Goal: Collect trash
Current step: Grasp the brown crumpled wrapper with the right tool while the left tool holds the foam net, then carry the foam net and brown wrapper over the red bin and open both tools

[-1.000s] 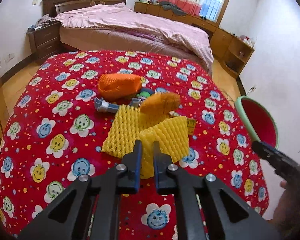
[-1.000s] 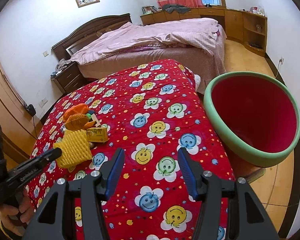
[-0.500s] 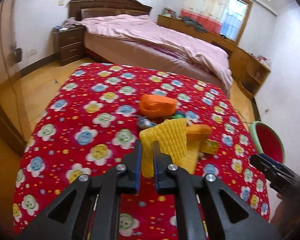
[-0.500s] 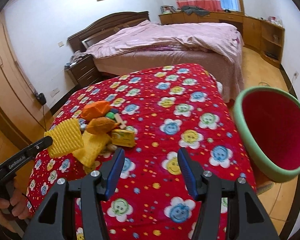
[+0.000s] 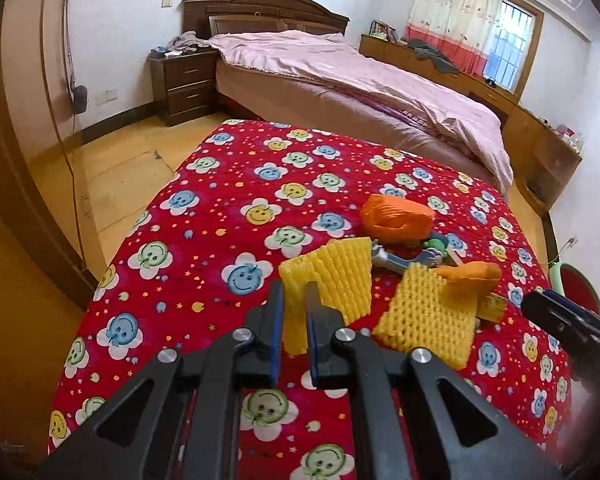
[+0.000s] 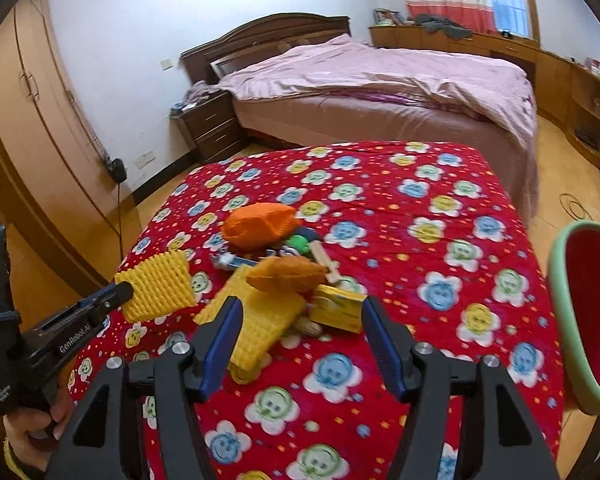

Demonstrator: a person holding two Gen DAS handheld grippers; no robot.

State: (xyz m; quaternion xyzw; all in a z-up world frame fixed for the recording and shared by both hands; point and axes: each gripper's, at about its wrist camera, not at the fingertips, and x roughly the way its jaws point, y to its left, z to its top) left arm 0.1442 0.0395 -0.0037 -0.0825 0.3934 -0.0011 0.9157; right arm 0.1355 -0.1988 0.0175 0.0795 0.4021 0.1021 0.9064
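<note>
While I carry the yellow foam fruit-net sleeve (image 5: 332, 276) toward the red plastic bin with the green rim (image 6: 588, 316), I judge the safe way is to keep it lifted off the pile and release only once it is fully over the rim.

Item, left gripper (image 5: 294, 300): narrow, pinching the sleeve's lower corner; the sleeve stands up from it at 12 o'clock, apparently off the red smiley-flower cloth (image 5: 220, 216) covering the surface.

Item, right gripper (image 6: 302, 320): spread wide, holding nothing, hovering over the pile.

Item, pile: second yellow foam net (image 6: 260, 320), small orange foam net (image 6: 288, 274), large orange foam net (image 6: 260, 222), yellow carton (image 6: 338, 308), all at its 12 o'clock.

Item, bin: at 3 o'clock of the right wrist view, beside the surface's edge.
</note>
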